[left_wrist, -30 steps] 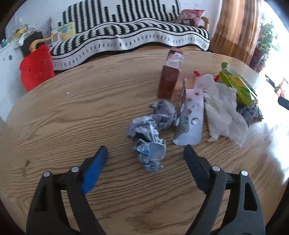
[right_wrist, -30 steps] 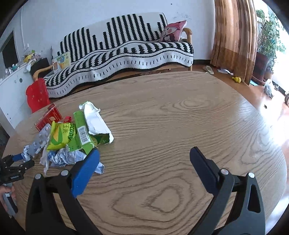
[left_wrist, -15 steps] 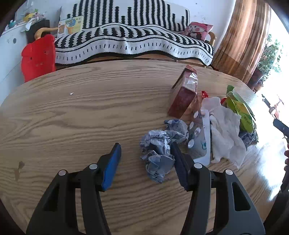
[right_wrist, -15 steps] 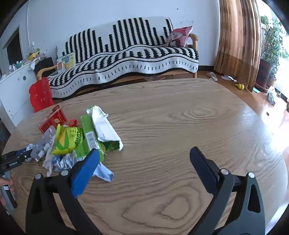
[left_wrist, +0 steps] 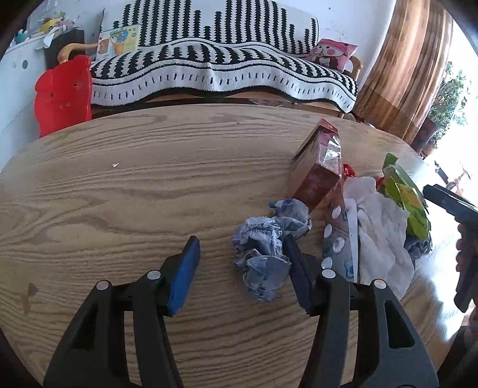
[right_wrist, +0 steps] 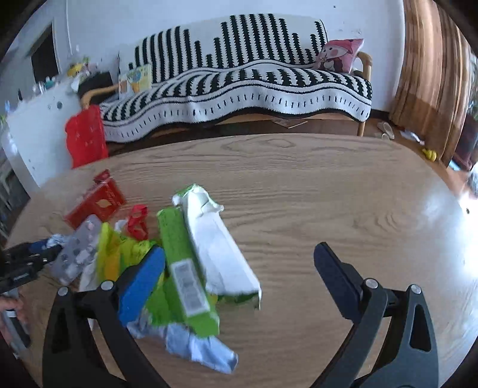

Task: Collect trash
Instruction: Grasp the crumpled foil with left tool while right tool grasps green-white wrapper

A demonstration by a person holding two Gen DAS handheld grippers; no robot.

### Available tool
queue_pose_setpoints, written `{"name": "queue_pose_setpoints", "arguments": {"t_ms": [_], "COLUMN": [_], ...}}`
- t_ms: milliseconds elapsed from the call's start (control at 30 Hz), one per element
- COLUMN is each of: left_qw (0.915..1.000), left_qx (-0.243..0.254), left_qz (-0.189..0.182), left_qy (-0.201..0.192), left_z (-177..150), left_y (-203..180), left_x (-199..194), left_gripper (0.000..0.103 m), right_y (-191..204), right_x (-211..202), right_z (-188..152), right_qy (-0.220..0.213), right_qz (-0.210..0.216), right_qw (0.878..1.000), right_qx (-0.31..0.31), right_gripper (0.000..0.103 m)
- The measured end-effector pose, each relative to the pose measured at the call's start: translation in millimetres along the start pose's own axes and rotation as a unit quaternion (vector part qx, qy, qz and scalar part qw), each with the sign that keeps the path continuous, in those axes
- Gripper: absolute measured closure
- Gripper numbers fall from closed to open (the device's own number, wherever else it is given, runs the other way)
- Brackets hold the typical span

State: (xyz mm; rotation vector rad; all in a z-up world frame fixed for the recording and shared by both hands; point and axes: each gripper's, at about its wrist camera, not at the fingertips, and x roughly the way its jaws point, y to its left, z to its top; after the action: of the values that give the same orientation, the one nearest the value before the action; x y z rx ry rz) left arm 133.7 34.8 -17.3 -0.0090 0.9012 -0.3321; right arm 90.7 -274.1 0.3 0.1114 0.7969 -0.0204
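White wall (right_wrist: pixel 209 18) at rear. Wooden-framed sofa (left_wrist: pixel 221 68) stands against it under a black-and-white striped throw, with a pink cushion (left_wrist: pixel 333 53) at its right end. Brown curtain (left_wrist: pixel 400 74) hangs right. Red plastic chair (left_wrist: pixel 62 92) at left. Round oak-grain table (left_wrist: pixel 119 194) in foreground. Bright daylight enters from right.

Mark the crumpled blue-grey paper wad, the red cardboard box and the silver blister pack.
crumpled blue-grey paper wad (left_wrist: pixel 266 250), left wrist view, centre of wad
red cardboard box (left_wrist: pixel 318 176), left wrist view, side face
silver blister pack (right_wrist: pixel 76 250), right wrist view, middle
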Motion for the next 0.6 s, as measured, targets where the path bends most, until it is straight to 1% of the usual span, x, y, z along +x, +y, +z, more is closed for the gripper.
{"name": "queue_pose_setpoints", "arguments": {"t_ms": [33, 67, 100, 133, 167, 200, 233, 267, 300, 333, 367, 400, 467, 600], "left_qw": [1.0000, 1.0000, 1.0000, 0.9999, 0.9996, 0.9992, 0.9989, 0.9989, 0.9989, 0.9990, 0.9990, 0.9991, 0.9992, 0.9992], "left_qx": [0.002, 0.003, 0.000, -0.006, -0.019, -0.026, -0.032, -0.034, -0.033, -0.033, -0.032, -0.031, -0.030, -0.031], "left_qz": [0.000, -0.002, -0.008, -0.015, -0.023, -0.029, -0.034, -0.033, -0.033, -0.032, -0.030, -0.029, -0.027, -0.024], "left_qy": [0.000, 0.000, 0.001, 0.002, 0.002, 0.003, 0.004, 0.004, 0.004, 0.002, -0.001, -0.003, -0.004, -0.001], "left_z": [1.6, 2.2, 2.7, 2.5, 2.6, 2.4, 2.5, 2.4, 2.5, 2.6, 2.7, 2.9, 2.1, 1.4], "left_y": [0.0, 0.3, 1.4, 2.5, 5.2, 6.8, 8.2, 8.0, 6.9, 6.0, 4.3, 3.1, 0.8, -3.0], "left_x": [1.4, 2.1, 2.8, 3.1, 2.6, 2.1, 1.5, 0.7, -0.1, -1.9, -4.5, -6.5, -8.8, -12.5], "left_gripper": [0.049, 0.060, 0.072, 0.079, 0.079, 0.079, 0.080, 0.080, 0.080, 0.080, 0.080, 0.080, 0.079, 0.079], "right_y": [-0.7, -2.2, -2.3, -1.7, -2.5, -2.4, -1.7, -0.8, 1.5, 3.3, 3.0, 2.0, -3.3, -12.6], "right_x": [4.7, 12.1, 18.8, 24.6, 30.1, 33.7, 37.5, 38.6, 37.5, 34.8, 27.6, 23.3, 15.0, 6.2], "right_z": [3.1, 7.0, 9.2, 10.2, 11.1, 11.0, 10.3, 9.4, 9.1, 9.7, 11.0, 11.7, 11.3, 7.1], "right_qy": [0.004, 0.013, 0.023, 0.033, 0.040, 0.045, 0.053, 0.055, 0.052, 0.047, 0.035, 0.031, 0.021, 0.020], "right_qz": [0.002, 0.008, 0.014, 0.021, 0.033, 0.039, 0.052, 0.056, 0.053, 0.049, 0.046, 0.045, 0.045, 0.048], "right_qw": [1.000, 1.000, 1.000, 0.999, 0.999, 0.998, 0.997, 0.997, 0.997, 0.998, 0.998, 0.998, 0.998, 0.997], "right_qx": [0.001, 0.004, 0.006, 0.008, 0.013, 0.017, 0.019, 0.019, 0.014, 0.010, 0.011, 0.014, 0.029, 0.052], "right_gripper": [0.007, 0.009, 0.019, 0.023, 0.029, 0.041, 0.050, 0.055, 0.064, 0.070, 0.077, 0.080, 0.091, 0.091]}}
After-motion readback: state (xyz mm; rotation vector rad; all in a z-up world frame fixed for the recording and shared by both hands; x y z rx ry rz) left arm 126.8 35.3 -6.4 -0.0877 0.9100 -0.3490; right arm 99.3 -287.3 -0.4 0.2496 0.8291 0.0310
